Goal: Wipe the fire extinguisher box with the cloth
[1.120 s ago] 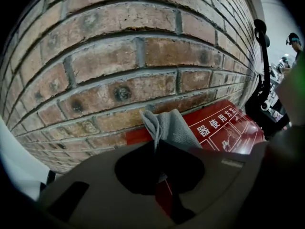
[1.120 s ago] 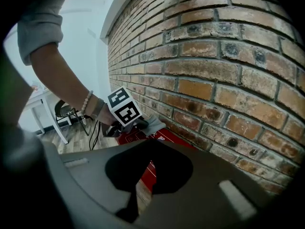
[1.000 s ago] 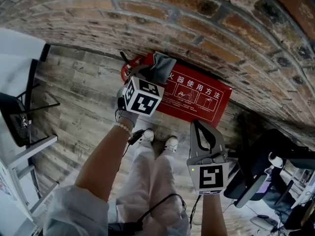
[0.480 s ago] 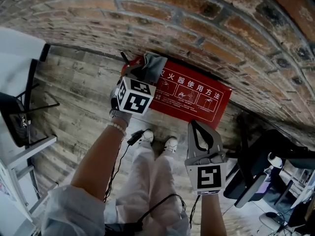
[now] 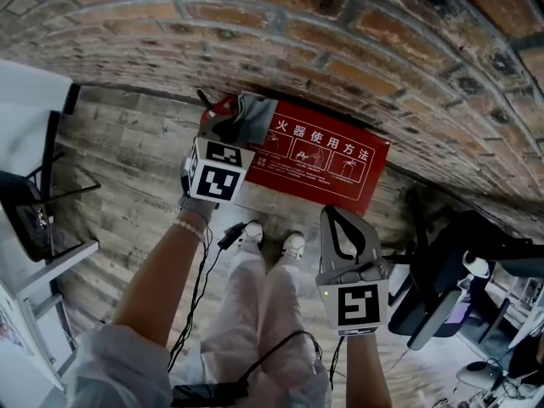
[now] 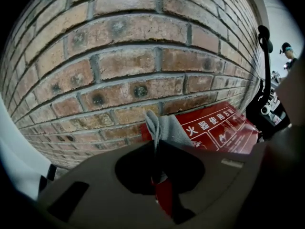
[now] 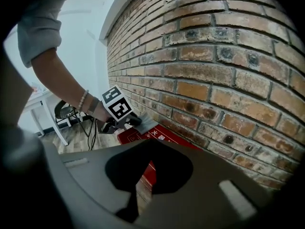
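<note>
The red fire extinguisher box (image 5: 327,164) with white print stands on the floor against the brick wall. My left gripper (image 5: 235,130) is shut on a grey cloth (image 5: 253,113), which lies bunched on the box's top left corner. In the left gripper view the cloth (image 6: 164,128) sticks up from the shut left gripper (image 6: 156,144), with the box (image 6: 219,130) behind it to the right. My right gripper (image 5: 333,215) hovers shut and empty in front of the box's right half, apart from it. The right gripper view shows the cloth (image 7: 145,123) resting on the box (image 7: 159,138).
A brick wall (image 5: 357,49) runs behind the box. The floor (image 5: 127,185) is wooden planks. A white table (image 5: 25,92) and a black chair frame stand at the left, and a black office chair (image 5: 442,270) at the right. The person's shoes (image 5: 293,245) are just before the box.
My left gripper has slid left with the cloth toward the box's left end. The right gripper has stayed about where it was.
</note>
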A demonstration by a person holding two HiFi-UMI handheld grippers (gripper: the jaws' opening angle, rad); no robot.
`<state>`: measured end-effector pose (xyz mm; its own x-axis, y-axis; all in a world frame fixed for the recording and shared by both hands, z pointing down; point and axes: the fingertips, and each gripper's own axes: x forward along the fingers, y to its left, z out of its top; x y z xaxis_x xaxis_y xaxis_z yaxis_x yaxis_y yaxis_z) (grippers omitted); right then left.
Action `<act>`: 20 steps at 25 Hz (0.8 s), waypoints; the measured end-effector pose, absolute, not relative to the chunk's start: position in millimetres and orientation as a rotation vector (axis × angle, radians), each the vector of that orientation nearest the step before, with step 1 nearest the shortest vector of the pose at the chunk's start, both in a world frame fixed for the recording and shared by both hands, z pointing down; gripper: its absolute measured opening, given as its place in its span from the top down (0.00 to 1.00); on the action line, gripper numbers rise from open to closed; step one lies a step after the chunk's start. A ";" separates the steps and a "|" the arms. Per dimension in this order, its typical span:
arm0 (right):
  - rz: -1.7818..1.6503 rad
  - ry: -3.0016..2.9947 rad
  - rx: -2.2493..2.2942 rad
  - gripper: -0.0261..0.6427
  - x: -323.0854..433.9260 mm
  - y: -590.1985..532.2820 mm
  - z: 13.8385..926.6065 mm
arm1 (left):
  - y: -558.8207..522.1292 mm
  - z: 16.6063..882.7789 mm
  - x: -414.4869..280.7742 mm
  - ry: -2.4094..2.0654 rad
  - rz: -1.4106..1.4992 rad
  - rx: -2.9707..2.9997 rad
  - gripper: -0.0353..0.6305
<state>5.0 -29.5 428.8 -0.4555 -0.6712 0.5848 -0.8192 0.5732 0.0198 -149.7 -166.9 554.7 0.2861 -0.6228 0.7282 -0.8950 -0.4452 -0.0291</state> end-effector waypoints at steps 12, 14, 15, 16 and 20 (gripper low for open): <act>0.400 -2.234 1.226 0.95 53.0 8.2 424.7 | -101.0 492.2 -65.0 -1.204 0.849 2.362 0.93; 0.413 -2.227 1.241 0.95 62.5 15.8 425.6 | -89.2 485.9 -45.9 -1.167 0.808 2.370 0.93; 0.424 -2.222 1.248 0.95 67.5 19.7 426.5 | -83.4 483.5 -35.7 -1.147 0.788 2.373 0.93; 0.433 -2.216 1.253 0.95 72.6 23.2 427.7 | -78.1 481.8 -25.1 -1.126 0.771 2.376 0.93; 0.462 -2.188 1.279 0.95 95.3 35.9 433.7 | -57.9 484.1 21.2 -1.045 0.737 2.390 0.93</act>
<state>95.3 35.9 433.7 -0.3900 -0.6818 0.6190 -0.8738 0.4861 -0.0151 21.2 -57.9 484.1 0.5753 -0.5353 0.6184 -0.7624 -0.6248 0.1685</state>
